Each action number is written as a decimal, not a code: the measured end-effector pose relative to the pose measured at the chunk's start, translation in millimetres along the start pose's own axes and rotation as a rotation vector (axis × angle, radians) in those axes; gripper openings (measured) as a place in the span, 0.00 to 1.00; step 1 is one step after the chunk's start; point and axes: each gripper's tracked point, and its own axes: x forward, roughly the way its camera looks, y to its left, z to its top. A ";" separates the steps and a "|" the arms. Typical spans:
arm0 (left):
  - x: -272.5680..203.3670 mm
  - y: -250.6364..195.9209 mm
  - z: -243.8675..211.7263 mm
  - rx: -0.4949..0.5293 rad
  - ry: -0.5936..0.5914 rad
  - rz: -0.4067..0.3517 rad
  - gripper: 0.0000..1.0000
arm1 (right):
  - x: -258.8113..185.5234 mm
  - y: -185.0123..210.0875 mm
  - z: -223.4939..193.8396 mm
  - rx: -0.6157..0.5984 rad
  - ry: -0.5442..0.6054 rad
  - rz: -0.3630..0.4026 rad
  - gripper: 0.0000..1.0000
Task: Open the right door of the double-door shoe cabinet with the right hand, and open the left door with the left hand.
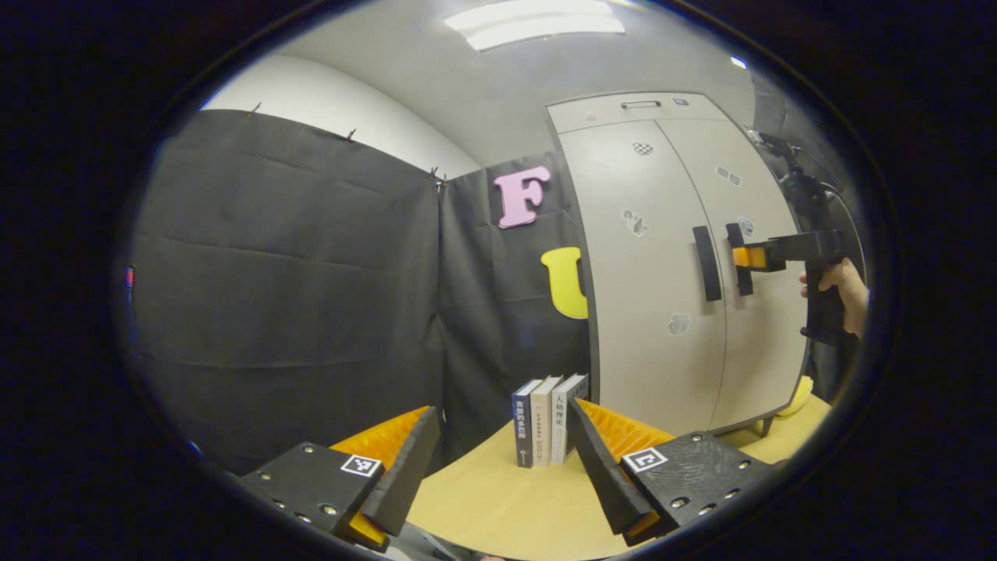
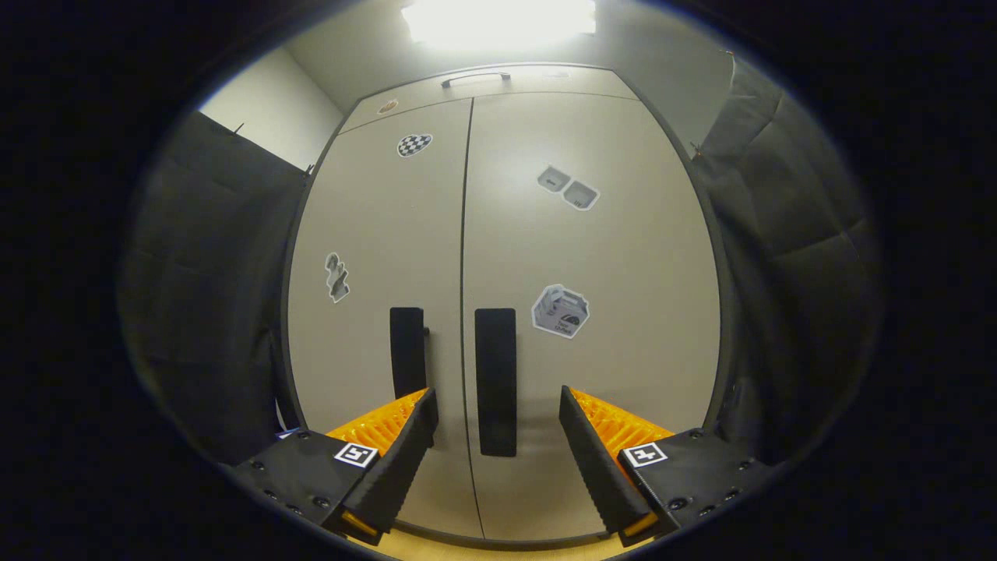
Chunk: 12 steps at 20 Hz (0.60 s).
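Observation:
The pale double-door shoe cabinet stands at the right of the left gripper view, both doors closed. Its left door and right door each carry a black vertical handle beside the centre seam. In the right gripper view, my right gripper is open and close to the cabinet. The right door's handle lies between its fingers, which stand apart from it. The left door's handle sits just above the left fingertip. My left gripper is open and empty, well away from the cabinet.
Three books stand upright on the wooden table beside the cabinet's left side. Black cloth walls close the booth on the left. A hand holds the right gripper at handle height. A flap with a small handle tops the cabinet.

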 end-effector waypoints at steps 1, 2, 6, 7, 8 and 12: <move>-1.2 5.5 -1.3 0.002 0.002 0.012 0.96 | 6.4 2.1 -0.7 0.004 0.008 -0.004 0.98; -1.3 9.9 -1.8 0.002 0.006 0.022 0.96 | 12.7 5.4 -3.6 0.011 0.020 -0.001 0.98; -4.7 26.2 -7.6 -0.005 0.019 0.056 0.96 | 33.6 7.2 -14.5 0.050 0.073 -0.020 0.89; -3.8 25.1 -8.8 -0.004 0.021 0.062 0.96 | 37.0 7.1 -16.7 0.060 0.086 -0.022 0.87; -3.1 25.6 -8.4 -0.003 0.023 0.067 0.96 | 41.6 4.9 -19.1 0.068 0.096 -0.036 0.77; -1.2 30.6 -11.9 -0.014 0.024 0.080 0.99 | 50.1 -3.0 -25.2 0.090 0.130 -0.071 0.39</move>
